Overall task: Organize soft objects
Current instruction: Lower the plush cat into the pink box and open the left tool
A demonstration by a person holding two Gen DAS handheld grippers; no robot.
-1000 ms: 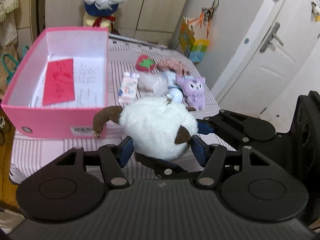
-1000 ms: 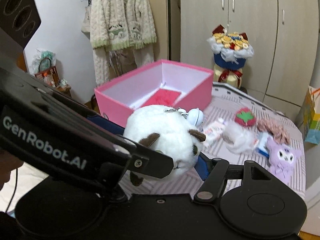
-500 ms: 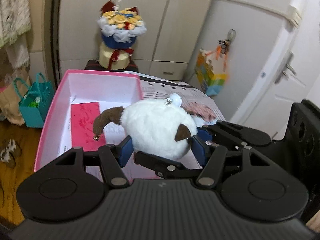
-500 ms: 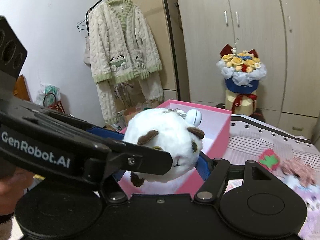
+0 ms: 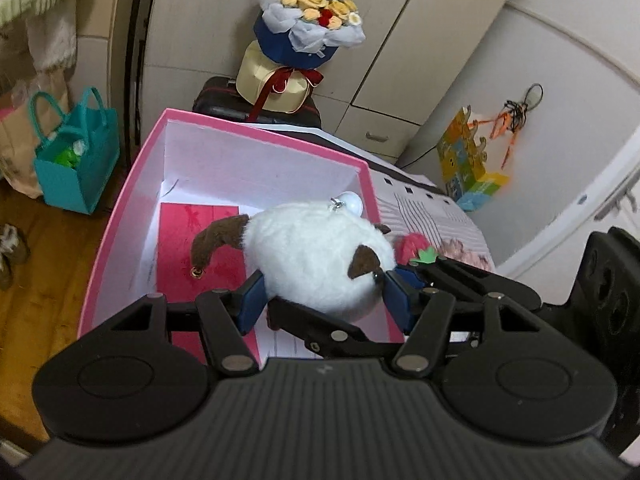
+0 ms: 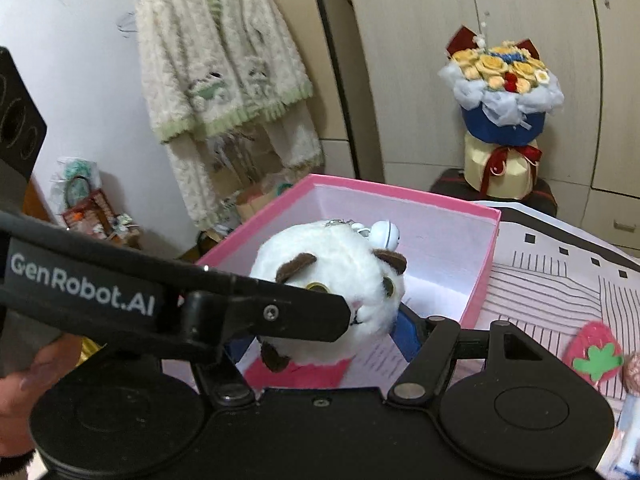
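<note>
A white plush cat with brown ears, a brown tail and a small white bell hangs over the open pink box. My left gripper is shut on it, its blue pads pressing the plush from both sides. In the right wrist view the same cat sits between the fingers of my right gripper, also shut on it; the left gripper's black body hides the left finger. The box holds a red envelope on white paper.
A red strawberry plush and a pink fuzzy toy lie on the striped tablecloth right of the box. A flower bouquet stands behind, a teal bag on the floor at left. A hand shows bottom left.
Both grippers carried the plush cat leftward from over the tablecloth's toys to above the pink box. The box now fills the view beneath the cat. The grip did not change.
</note>
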